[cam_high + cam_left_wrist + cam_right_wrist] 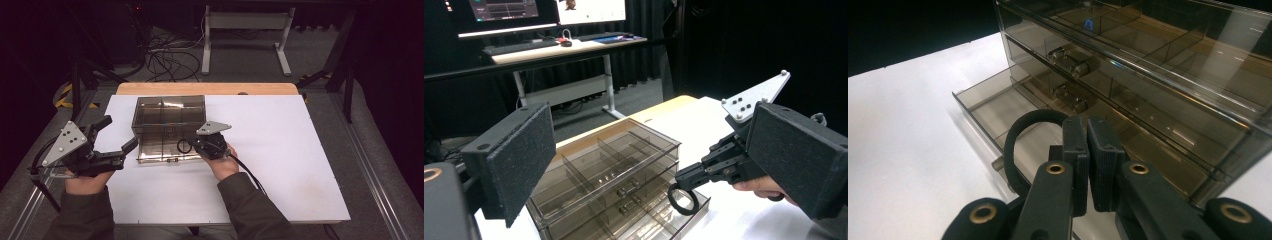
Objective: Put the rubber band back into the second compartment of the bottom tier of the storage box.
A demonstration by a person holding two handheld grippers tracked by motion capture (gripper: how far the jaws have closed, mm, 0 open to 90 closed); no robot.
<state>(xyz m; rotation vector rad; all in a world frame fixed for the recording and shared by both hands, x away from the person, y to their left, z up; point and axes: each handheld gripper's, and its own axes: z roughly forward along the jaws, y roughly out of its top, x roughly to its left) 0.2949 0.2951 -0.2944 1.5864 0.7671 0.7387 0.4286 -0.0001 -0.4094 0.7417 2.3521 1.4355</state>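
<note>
White surface (280,150) spread wide under the high view, with a wooden edge along its far side. Set on it, left of centre, a smoky clear drawer box (168,117), three tiers tall, partitions visible through the lid; bottom drawer (998,107) pulled out toward the person, upper two drawers pushed in, each with a small clear knob. At the left edge of the surface, left tool (117,137) held level in the left hand, just beside the box and apart from it, jaws released and spread wide with nothing between the padded faces, aimed at the box's left side. In front of the open drawer, right tool (192,145) gripped in the right hand, grey three-cornered plate on top, jaws clenched tight on a black ring (1020,145). Ring pinched at one side of its loop, the remainder hanging free to the left of the jaws in the right gripper view, poised over the front part of the pulled-out drawer; contact with the drawer floor impossible to tell.
</note>
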